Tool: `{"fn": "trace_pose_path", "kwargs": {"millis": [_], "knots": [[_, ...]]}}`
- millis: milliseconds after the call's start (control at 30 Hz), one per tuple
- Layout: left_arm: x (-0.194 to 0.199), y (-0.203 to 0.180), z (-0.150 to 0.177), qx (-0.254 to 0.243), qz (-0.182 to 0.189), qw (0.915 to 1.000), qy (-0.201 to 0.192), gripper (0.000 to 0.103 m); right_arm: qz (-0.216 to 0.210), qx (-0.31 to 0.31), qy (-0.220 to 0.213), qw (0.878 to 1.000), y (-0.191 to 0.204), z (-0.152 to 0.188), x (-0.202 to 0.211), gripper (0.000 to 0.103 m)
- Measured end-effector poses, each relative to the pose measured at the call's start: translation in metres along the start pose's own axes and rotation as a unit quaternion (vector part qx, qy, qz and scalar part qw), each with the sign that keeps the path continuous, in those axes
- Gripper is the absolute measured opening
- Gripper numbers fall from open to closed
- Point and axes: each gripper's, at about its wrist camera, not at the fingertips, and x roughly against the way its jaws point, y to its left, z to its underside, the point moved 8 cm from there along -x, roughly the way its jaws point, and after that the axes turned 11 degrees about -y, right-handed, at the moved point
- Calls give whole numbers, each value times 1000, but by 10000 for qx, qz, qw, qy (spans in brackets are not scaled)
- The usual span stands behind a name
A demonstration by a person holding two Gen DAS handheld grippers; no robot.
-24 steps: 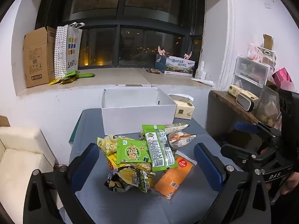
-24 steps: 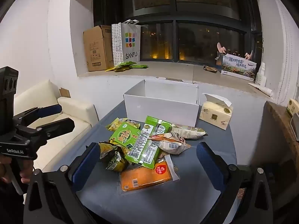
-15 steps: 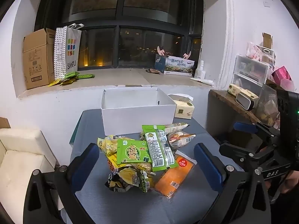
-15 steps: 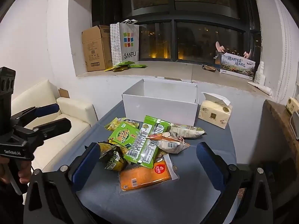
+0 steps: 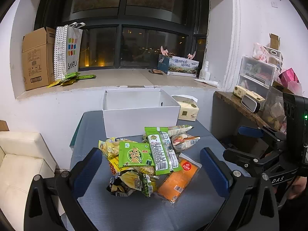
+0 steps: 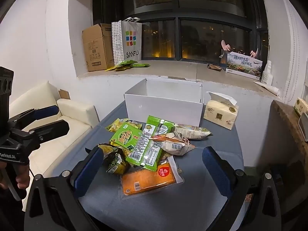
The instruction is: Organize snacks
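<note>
A pile of snack packets lies on the grey table (image 5: 119,211). It holds a square green packet (image 5: 134,154) (image 6: 126,135), a long green packet (image 5: 160,150) (image 6: 149,146), an orange packet (image 5: 178,181) (image 6: 148,181) and a crumpled dark bag (image 5: 130,184) (image 6: 113,159). An open white box (image 5: 140,119) (image 6: 163,109) stands just behind the pile. My left gripper (image 5: 151,152) hovers open before the pile, nothing between its fingers. My right gripper (image 6: 153,152) is likewise open above the table's near side. Each gripper shows at the edge of the other's view, left gripper (image 6: 62,118), right gripper (image 5: 233,141).
A tissue pack (image 5: 187,110) (image 6: 221,113) sits right of the box. A cream sofa (image 5: 19,163) (image 6: 67,119) flanks the table on the left, a cluttered wooden shelf (image 5: 240,105) on the right. The window sill behind carries a cardboard box (image 5: 36,57) and a paper bag (image 5: 67,52).
</note>
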Motion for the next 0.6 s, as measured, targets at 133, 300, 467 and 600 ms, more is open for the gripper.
{"fn": "trace_pose_path", "kwargs": {"millis": [133, 300, 467, 600], "knots": [[0, 0, 0, 6, -4, 10000, 2, 103, 0, 0, -14, 10000, 0, 1, 0, 103], [0, 0, -1, 5, -13, 10000, -3, 103, -15, -7, -13, 10000, 0, 2, 0, 103], [1, 1, -1, 35, -19, 10000, -3, 103, -9, -15, -7, 10000, 0, 2, -1, 103], [2, 1, -3, 32, -12, 10000, -10, 103, -8, -17, 0, 10000, 0, 2, -1, 103]]}}
